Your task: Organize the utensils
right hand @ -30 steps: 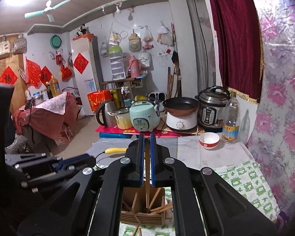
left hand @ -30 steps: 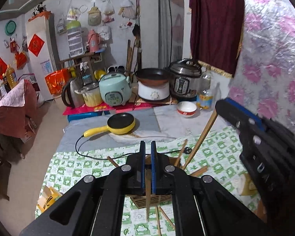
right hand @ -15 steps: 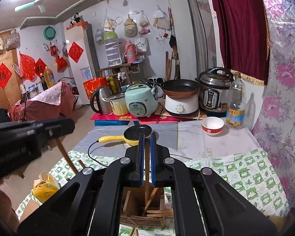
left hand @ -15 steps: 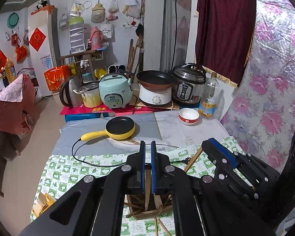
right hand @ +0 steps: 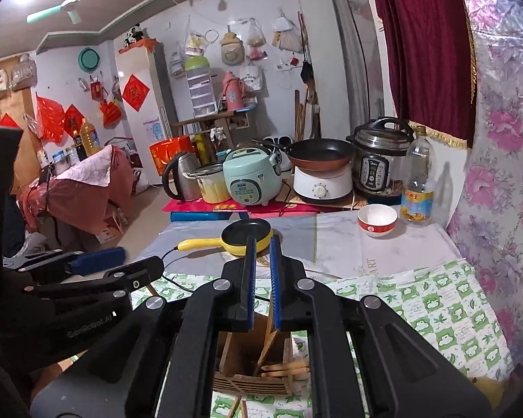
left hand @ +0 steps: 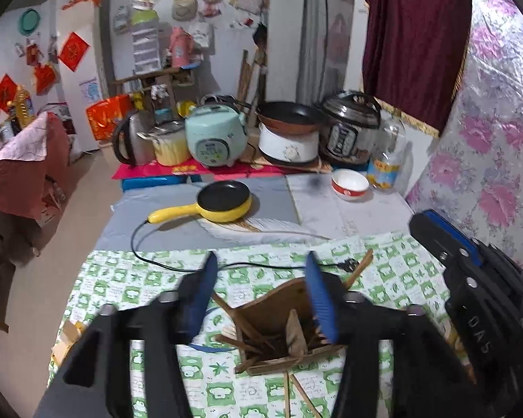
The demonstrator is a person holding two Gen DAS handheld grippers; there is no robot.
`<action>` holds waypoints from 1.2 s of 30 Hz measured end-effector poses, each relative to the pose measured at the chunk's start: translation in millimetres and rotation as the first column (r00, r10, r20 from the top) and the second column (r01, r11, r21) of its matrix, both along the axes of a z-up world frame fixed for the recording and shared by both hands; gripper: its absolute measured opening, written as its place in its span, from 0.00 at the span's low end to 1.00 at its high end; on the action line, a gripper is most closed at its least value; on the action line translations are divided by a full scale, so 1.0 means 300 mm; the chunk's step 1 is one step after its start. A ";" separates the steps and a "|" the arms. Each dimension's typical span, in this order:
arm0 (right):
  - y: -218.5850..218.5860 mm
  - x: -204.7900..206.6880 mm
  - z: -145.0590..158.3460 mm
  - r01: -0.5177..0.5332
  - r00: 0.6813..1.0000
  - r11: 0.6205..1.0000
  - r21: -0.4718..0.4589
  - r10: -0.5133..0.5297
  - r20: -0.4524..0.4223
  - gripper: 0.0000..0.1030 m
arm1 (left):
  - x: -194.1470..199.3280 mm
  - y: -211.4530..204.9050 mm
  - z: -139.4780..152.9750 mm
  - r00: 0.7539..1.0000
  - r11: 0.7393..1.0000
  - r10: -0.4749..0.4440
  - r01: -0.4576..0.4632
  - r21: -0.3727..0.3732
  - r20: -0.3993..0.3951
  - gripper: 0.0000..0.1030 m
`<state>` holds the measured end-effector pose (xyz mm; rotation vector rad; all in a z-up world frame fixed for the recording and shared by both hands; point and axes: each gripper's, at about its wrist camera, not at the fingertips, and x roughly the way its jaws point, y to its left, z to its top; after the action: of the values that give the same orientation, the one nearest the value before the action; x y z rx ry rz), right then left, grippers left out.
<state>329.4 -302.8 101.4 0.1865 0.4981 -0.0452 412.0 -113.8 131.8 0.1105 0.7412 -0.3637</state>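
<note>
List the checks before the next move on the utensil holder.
1. Left claw empty: ok. Its jaws are opening and there is nothing between the pads.
2. Right claw let go: cannot tell. Only a narrow slit shows, with a wooden stick just below it.
3. Wooden holder standing on the tablecloth: ok.
4. All utensils in the holder: not ok. Loose sticks lie on the cloth in front of it.
5. Pan cord clear of the holder: ok. It lies beyond the holder.
</note>
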 end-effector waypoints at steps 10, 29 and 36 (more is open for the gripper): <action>0.008 -0.122 0.027 -0.006 1.000 1.000 -0.012 0.006 -0.002 0.14 | -0.097 0.084 0.015 0.999 0.999 0.045 -0.045 -0.026 0.008 0.73; 0.112 -0.590 0.228 0.005 0.989 0.999 -0.042 0.001 0.145 0.52 | -0.573 0.255 0.209 0.971 0.992 0.126 -0.124 -0.025 0.204 0.93; 0.136 -0.815 0.247 0.007 0.981 1.000 -0.018 -0.003 0.194 0.61 | -0.819 0.307 0.198 0.948 0.990 0.142 -0.142 -0.021 0.285 0.94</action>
<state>84.7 -261.9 175.5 0.1724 0.3027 -0.0362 166.2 -21.7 191.2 0.1057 0.4592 -0.2043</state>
